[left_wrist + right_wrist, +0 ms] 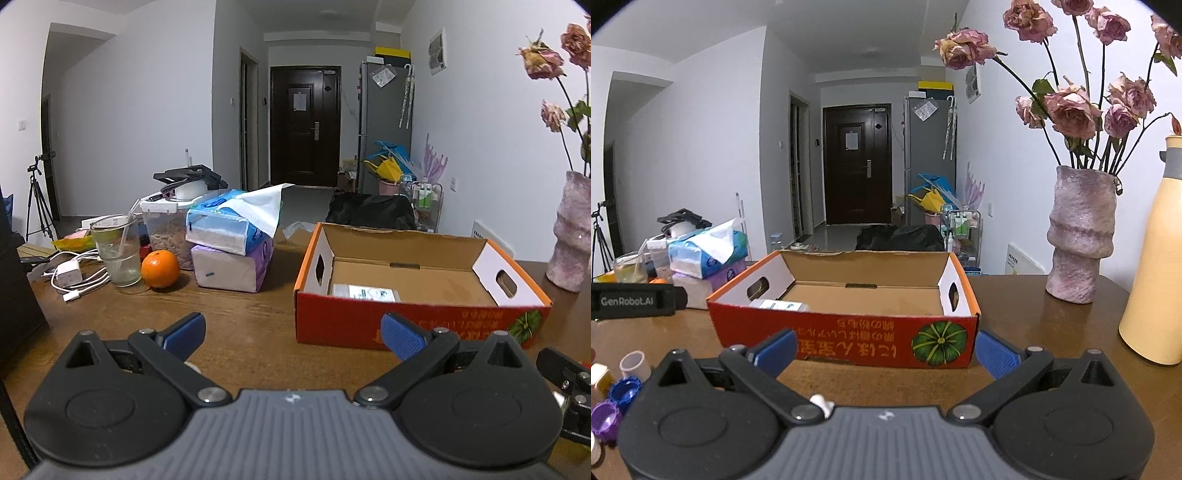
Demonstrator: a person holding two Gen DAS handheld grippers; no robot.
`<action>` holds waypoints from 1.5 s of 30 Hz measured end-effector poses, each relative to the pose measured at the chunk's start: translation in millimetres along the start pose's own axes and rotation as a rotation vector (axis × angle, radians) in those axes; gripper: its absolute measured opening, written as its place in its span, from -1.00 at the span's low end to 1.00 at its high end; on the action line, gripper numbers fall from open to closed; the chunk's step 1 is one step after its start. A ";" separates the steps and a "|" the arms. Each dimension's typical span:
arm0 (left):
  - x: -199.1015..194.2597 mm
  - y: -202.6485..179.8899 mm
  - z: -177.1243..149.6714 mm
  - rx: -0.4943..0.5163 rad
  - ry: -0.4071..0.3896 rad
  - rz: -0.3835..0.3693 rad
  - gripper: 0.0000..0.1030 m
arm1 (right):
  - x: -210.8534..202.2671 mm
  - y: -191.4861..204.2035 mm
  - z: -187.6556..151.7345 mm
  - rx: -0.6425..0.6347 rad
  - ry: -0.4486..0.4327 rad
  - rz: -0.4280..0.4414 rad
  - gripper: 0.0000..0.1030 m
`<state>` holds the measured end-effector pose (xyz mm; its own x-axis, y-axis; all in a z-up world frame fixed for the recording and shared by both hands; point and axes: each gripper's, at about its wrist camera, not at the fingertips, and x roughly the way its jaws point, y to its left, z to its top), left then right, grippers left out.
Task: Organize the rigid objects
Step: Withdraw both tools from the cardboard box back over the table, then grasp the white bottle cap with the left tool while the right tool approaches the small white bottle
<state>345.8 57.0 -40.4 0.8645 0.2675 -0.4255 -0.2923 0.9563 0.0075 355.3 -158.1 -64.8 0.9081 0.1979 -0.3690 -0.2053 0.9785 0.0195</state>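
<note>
- Nearest, both tongs hang spread wide and empty over the wooden surface (240,317): the left tongs (291,332) face the box's near left corner, the right tongs (884,349) face its printed front wall, probably parked between picks.
- At the near left edge of the right view sits a huddle of small rigid pieces: a purple cap (605,415), a blue cap (625,391) and a short white tube (636,364) (likely the things waiting to be sorted).
- Just beyond, the orange cardboard box (849,332) stands open-topped as the evident collecting place; one flat white packet (365,293) already lies in its near left corner.
- Farther left stand an orange (160,268), a plastic cup (117,254) and stacked tissue packs (232,251).
- Far right stands a pink vase (1078,236) of dried roses, clear of the box.
</note>
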 end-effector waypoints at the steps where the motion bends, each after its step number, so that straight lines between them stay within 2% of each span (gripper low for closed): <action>1: -3.1 1.1 -1.7 0.002 -0.001 -0.001 1.00 | -2.3 0.9 -1.8 -0.003 0.001 0.000 1.00; 12: -36.5 14.8 -20.8 0.008 -0.013 -0.045 1.00 | -30.8 3.0 -21.6 -0.017 0.011 0.030 1.00; 24: -58.5 36.4 -46.5 0.012 0.013 -0.036 1.00 | -54.8 4.0 -44.1 -0.027 0.036 0.047 1.00; 34: -70.0 61.2 -70.2 0.017 0.072 -0.025 1.00 | -67.5 7.4 -59.0 -0.041 0.059 0.053 1.00; 45: -67.0 92.9 -95.3 0.035 0.183 -0.013 1.00 | -72.7 6.8 -67.8 -0.030 0.062 0.027 1.00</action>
<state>221.8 116.7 -97.4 0.7783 0.2324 -0.5833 -0.2642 0.9639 0.0314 263.1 -169.8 -100.9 0.8777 0.2196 -0.4260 -0.2413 0.9704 0.0031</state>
